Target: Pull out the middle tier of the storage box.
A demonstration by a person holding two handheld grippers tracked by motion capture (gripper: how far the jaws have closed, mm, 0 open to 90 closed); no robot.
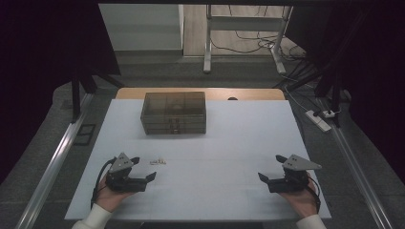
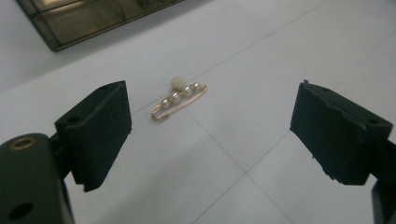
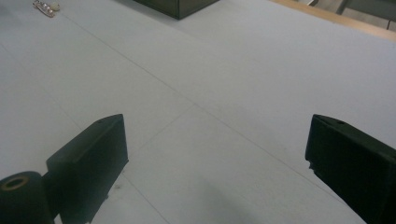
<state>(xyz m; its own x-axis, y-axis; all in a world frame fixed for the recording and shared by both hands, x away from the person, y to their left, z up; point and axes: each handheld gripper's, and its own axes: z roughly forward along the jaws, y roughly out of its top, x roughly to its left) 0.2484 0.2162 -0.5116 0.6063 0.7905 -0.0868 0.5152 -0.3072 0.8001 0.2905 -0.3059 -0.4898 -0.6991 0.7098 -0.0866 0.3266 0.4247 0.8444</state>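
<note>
Left gripper view has the left claw (image 2: 210,126) spread wide and empty over the white table (image 2: 261,56), with a gold pearl pin (image 2: 179,99) lying flat just ahead of it, nearer its left-hand jaw. This looks like the approach to a pick: the next move would be to ease forward and down until the jaws straddle the pin, then close across its thin bar (a flat thing, easy to slip). The dark drawer box (image 1: 174,112) stands well beyond. The right claw (image 1: 271,169), likewise wide apart and empty, rests far from the pin.
</note>
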